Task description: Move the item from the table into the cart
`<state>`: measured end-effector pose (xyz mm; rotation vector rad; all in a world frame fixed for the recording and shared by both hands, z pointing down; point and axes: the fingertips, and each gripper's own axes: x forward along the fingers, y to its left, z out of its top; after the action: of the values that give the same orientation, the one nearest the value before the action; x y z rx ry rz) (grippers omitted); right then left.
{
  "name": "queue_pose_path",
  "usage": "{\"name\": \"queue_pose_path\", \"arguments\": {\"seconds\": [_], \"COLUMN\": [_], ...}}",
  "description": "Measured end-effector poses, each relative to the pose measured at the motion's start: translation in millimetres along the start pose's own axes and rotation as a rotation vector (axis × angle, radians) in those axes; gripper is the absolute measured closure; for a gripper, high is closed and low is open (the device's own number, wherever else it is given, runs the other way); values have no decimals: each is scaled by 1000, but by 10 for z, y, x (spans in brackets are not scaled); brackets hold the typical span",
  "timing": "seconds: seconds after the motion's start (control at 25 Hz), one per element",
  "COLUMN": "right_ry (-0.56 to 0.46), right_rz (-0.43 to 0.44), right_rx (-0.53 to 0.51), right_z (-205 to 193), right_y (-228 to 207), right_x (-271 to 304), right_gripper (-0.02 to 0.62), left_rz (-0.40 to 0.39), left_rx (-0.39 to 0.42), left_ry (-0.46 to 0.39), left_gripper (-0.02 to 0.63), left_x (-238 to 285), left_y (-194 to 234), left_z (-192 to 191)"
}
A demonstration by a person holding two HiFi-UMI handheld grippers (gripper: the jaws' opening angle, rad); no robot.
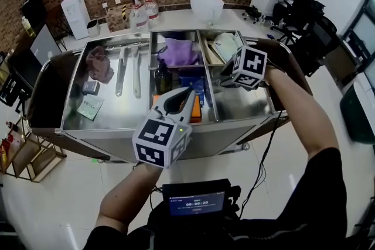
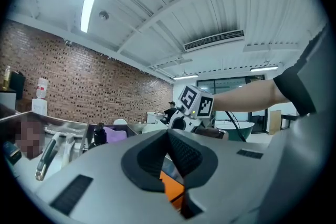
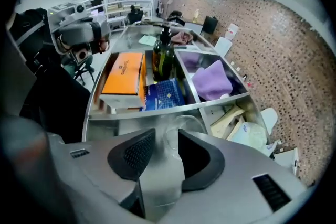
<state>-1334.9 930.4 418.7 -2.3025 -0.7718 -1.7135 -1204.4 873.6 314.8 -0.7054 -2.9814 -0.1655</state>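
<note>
Clear plastic item [image 3: 174, 139]: thin, translucent, exact shape unclear. Sits in steel cart [image 1: 111, 139], near right-hand compartment.

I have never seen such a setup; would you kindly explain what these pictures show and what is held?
No robot: a person holds a gripper in each hand, each bearing a cube with square markers. One picture looks down from a head camera at a steel cart; the other two come from cameras on the grippers. The cart holds an orange box, a blue box, a dark bottle and a purple cloth. The left gripper is shut, empty. The right gripper has its jaws apart, a clear plastic thing between them.
</note>
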Motion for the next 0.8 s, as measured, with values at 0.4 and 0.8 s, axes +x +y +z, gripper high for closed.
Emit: {"name": "queue_pose_path", "arguments": {"seconds": [0.4,0.8], "right_ry": [-640,-1003], "right_rz": [-342,-699], "right_rx": [241,420], "right_z": [206,-76], "right_y": [313,918], "right_x": [-1409,-2246], "right_gripper": [514,594], "left_rz": [-28,-31], "left_rx": [29,13], "left_ry": [-38,-103], "left_gripper": [620,619], "left_x": [-209,-517], "left_y": [-164,-234], "left_z": [116,44]}}
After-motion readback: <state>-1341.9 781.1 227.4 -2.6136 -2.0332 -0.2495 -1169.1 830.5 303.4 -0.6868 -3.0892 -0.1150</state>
